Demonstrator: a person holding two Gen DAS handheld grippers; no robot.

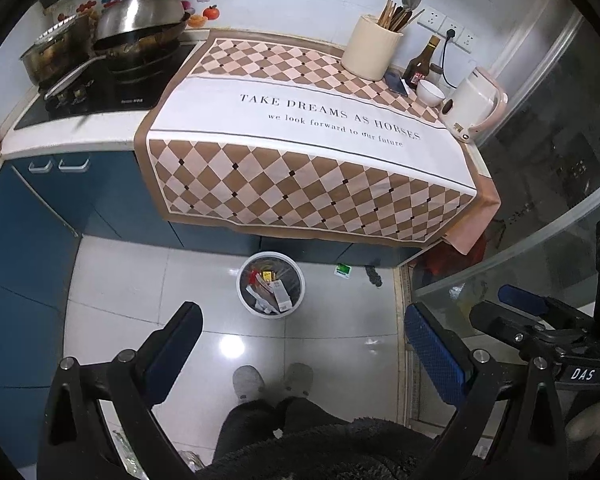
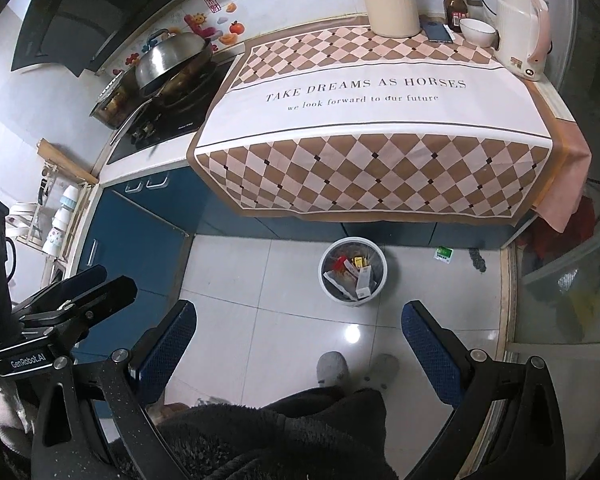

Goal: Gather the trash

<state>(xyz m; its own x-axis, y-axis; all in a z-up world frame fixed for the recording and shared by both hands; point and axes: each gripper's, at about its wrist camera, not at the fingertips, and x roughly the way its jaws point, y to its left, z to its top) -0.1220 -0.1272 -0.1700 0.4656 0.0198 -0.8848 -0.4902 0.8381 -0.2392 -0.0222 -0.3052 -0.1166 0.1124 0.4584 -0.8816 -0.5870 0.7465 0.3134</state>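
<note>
A white round trash bin (image 1: 271, 283) stands on the tiled floor under the counter edge, holding several boxes and wrappers; it also shows in the right wrist view (image 2: 353, 269). A small green and white packet (image 1: 342, 270) lies on the floor right of the bin, as does a dark crumpled object (image 1: 374, 275); both also show in the right wrist view, the packet (image 2: 444, 255) and the dark object (image 2: 477, 260). My left gripper (image 1: 302, 344) is open and empty, high above the floor. My right gripper (image 2: 298, 340) is open and empty too.
A counter covered by a checkered cloth (image 1: 300, 136) carries a utensil holder (image 1: 372, 46), a bottle (image 1: 422, 60), a bowl (image 1: 430, 92) and a kettle (image 1: 474, 106). A stove with pans (image 1: 112, 52) is at the left. Blue cabinets (image 1: 40, 216) line the left. A glass partition (image 1: 540, 200) stands at the right. The person's slippers (image 1: 274, 380) are below.
</note>
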